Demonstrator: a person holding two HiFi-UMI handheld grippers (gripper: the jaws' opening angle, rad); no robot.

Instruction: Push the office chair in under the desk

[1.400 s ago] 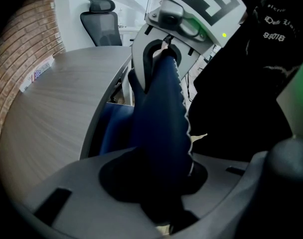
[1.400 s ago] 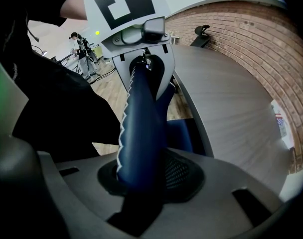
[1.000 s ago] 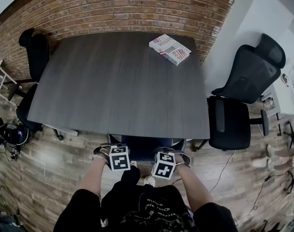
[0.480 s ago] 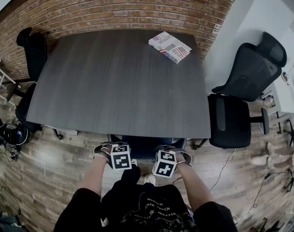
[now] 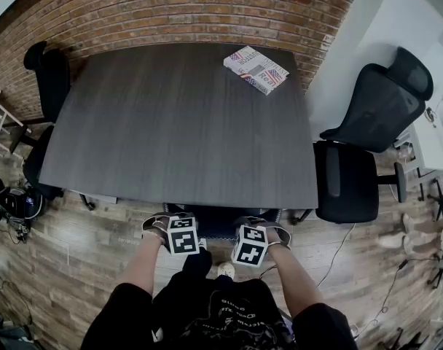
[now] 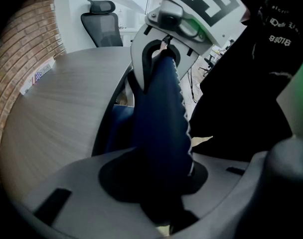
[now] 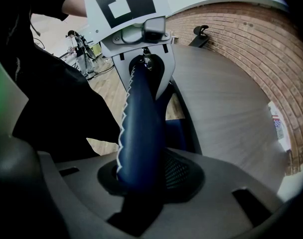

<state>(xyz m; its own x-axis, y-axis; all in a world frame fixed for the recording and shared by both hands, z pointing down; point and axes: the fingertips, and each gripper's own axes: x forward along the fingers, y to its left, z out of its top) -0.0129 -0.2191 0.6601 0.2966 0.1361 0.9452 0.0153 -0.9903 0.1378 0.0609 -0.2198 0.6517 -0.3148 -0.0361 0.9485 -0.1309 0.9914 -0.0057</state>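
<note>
Brick wall point(image 5: 170, 13) at the back, wood-plank floor point(image 5: 83, 261) all round, grey bench point(image 5: 178, 122) filling the middle of the head view.

Left to right:
- A black chair point(image 5: 50, 71) stands at the bench's left side. Dark clutter with cables point(image 5: 14, 203) lies on the floor near its near-left corner.
- The blue office chair point(image 5: 220, 221) stands at the middle of the bench's near edge, mostly hidden beneath it. Only the top strip of the backrest shows past the edge.
- I have the left gripper point(image 6: 156, 173) on that backrest top. Its jaws are pinching the padded blue edge, whose white zigzag stitching runs up between them.
- The right gripper point(image 7: 141, 173) is on the same edge, just beside the left one. Its jaws are pinching the backrest too. Each gripper view shows the other gripper clamped further along the rim.
- A printed booklet point(image 5: 256, 70) lies flat near the bench's far-right corner.
- A black mesh chair point(image 5: 367, 130) stands off the bench's right side, turned partly away.

Against a second ago I find almost nothing changed. Both grippers grip the same spots, and the strip of backrest beyond the bench edge looks as wide as it did. The two marker cubes sit a touch nearer the edge in the picture. Bench and booklet ride slightly higher in frame, which reads as the head camera shifting.
</note>
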